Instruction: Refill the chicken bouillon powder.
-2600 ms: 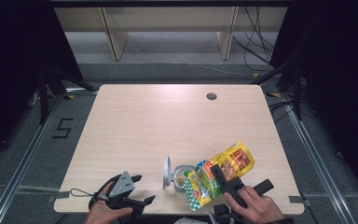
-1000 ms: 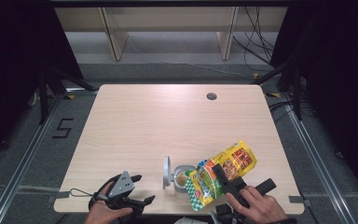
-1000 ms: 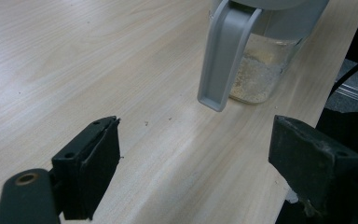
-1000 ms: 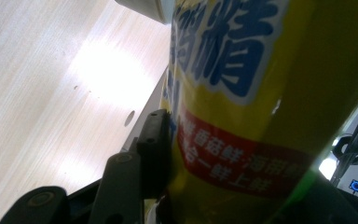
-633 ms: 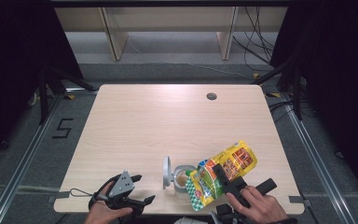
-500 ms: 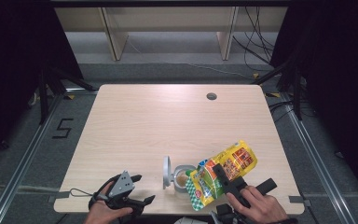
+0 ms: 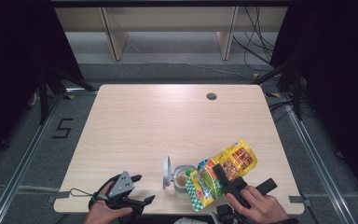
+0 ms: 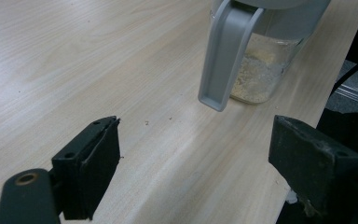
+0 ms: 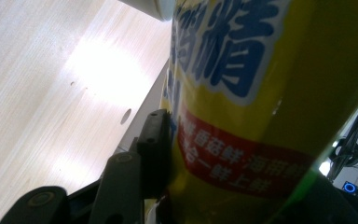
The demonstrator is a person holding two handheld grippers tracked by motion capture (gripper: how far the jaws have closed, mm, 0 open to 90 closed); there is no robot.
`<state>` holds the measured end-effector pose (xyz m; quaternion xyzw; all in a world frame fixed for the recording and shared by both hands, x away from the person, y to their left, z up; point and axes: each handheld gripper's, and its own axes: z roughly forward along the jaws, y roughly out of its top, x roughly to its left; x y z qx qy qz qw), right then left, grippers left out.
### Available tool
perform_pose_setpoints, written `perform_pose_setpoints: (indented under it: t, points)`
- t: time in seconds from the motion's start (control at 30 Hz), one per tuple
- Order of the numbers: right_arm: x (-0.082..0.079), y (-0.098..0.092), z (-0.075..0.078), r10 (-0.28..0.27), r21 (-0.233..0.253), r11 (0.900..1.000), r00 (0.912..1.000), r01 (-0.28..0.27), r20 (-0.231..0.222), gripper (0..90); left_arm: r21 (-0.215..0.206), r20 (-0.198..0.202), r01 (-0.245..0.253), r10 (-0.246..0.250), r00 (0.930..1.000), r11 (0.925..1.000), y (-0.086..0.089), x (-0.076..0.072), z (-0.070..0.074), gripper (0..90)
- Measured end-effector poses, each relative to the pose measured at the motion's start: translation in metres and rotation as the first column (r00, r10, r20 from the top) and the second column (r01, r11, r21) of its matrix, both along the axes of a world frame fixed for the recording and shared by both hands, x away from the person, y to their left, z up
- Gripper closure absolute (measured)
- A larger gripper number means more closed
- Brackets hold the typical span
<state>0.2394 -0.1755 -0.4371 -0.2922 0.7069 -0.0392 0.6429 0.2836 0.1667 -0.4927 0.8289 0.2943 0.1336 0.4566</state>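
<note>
— Two hand-held grippers at one desk (image 7: 135, 126): what does each hold?

— Right hand-held gripper (image 7: 221, 175) clamps a yellow snack bag (image 7: 221, 175), tilted over a clear jar (image 7: 182, 177) near the desk's front edge. Left hand-held gripper (image 7: 140, 189), jaws wide and empty, rests left of the jar, whose grey lid (image 7: 166, 171) stands open.

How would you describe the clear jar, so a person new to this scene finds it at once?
Look at the near edge of the wooden table, between the two grippers. There stands a clear jar with pale powder inside and a grey lid flipped open. The yellow packet tilts over it.
</note>
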Motion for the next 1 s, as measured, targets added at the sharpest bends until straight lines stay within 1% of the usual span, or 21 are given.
perform_pose_setpoints:
  t: [0.03,0.13,0.17,0.23,0.3,0.33,0.37,0.43,0.47,0.53,0.67,0.7,0.73,0.8,0.87,0.9,0.93,1.0]
  points:
    - [0.0001,-0.0001,0.0001,0.002,0.0,1.0,1.0,-0.002,0.002,60.4,-0.009,-0.002,-0.001,0.001,1.0,1.0,-0.0005,-0.0002,-0.0002,16.0]
    - [0.0007,0.0004,0.0012,0.009,-0.01,1.0,1.0,-0.009,0.001,60.5,0.0,0.0,0.0,0.0,1.0,1.0,-0.0001,0.0,-0.0001,16.0]
    - [0.0004,-0.0001,0.0008,0.014,-0.003,1.0,0.9999,-0.014,0.008,60.6,0.002,0.002,0.002,-0.002,1.0,1.0,0.0,0.0002,0.0,16.0]
    - [0.0005,-0.0001,0.0008,0.014,-0.003,1.0,0.9999,-0.014,0.009,60.6,0.001,0.005,0.004,-0.004,1.0,1.0,-0.0001,0.0003,0.0,16.0]
    - [-0.0001,0.0001,0.001,0.012,-0.013,1.0,0.9999,-0.012,0.005,60.6,0.001,0.0,0.0,0.0,1.0,1.0,-0.0001,0.0,-0.0001,16.0]
    - [-0.0001,0.0001,0.001,0.013,-0.012,1.0,0.9999,-0.013,0.004,60.6,0.003,0.003,0.003,-0.003,1.0,1.0,0.0001,0.0003,-0.0001,16.0]
    - [-0.0007,-0.0005,0.0003,0.003,0.0,1.0,1.0,-0.003,0.006,60.6,-0.008,-0.003,0.0,0.0,1.0,1.0,-0.0005,-0.0002,-0.0003,16.0]
    - [-0.0007,-0.0002,0.0007,0.003,-0.008,1.0,1.0,-0.003,0.006,60.6,0.007,0.008,0.007,-0.007,0.9999,1.0,0.0005,0.0005,0.0002,16.0]
    - [-0.0002,0.0004,0.0017,0.011,-0.019,1.0,0.9999,-0.01,0.0,60.6,0.006,0.006,0.006,-0.006,1.0,1.0,0.0004,0.0004,0.0003,16.0]
    - [-0.0004,0.0003,0.0019,0.01,-0.022,1.0,0.9999,-0.01,0.002,60.7,0.0,0.003,0.001,-0.001,1.0,1.0,0.0001,0.0001,0.0,16.0]
    - [-0.0009,0.0002,0.0019,0.013,-0.016,1.0,0.9999,-0.013,0.004,60.8,0.006,0.01,-0.001,0.001,0.9999,1.0,0.0004,0.0003,0.0004,16.0]
    - [-0.0006,0.0005,0.002,0.013,-0.02,1.0,0.9999,-0.013,0.001,60.8,0.0,0.01,0.003,-0.003,0.9999,1.0,0.0002,0.0003,0.0003,16.0]
    - [-0.0015,-0.0003,0.0011,0.005,-0.009,1.0,1.0,-0.005,0.002,60.9,0.007,0.007,-0.001,0.001,1.0,1.0,0.0005,0.0,0.0004,16.0]
    - [-0.001,0.0001,0.0018,0.014,-0.017,1.0,0.9999,-0.014,0.001,60.9,0.011,0.013,0.004,-0.004,0.9999,0.9999,0.0006,0.0003,0.0007,15.9]
    - [-0.0007,0.0002,0.002,0.012,-0.021,1.0,0.9999,-0.012,0.002,61.0,0.009,0.01,0.0,0.0,1.0,1.0,0.0005,0.0001,0.0005,16.0]
    - [-0.0011,-0.0001,0.0021,0.011,-0.02,1.0,0.9999,-0.011,0.002,61.1,0.013,0.013,0.004,-0.004,0.9999,0.9999,0.0007,0.0002,0.0007,16.0]
    - [-0.0013,-0.0002,0.0022,0.013,-0.018,1.0,0.9999,-0.013,0.002,61.2,0.021,0.026,0.019,-0.019,0.9995,0.9996,0.0013,0.0014,0.0011,16.0]
    - [-0.0011,-0.0001,0.0023,0.014,-0.02,1.0,0.9999,-0.014,0.004,61.7,0.005,0.007,-0.002,0.002,1.0,1.0,0.0004,0.0,0.0004,16.0]
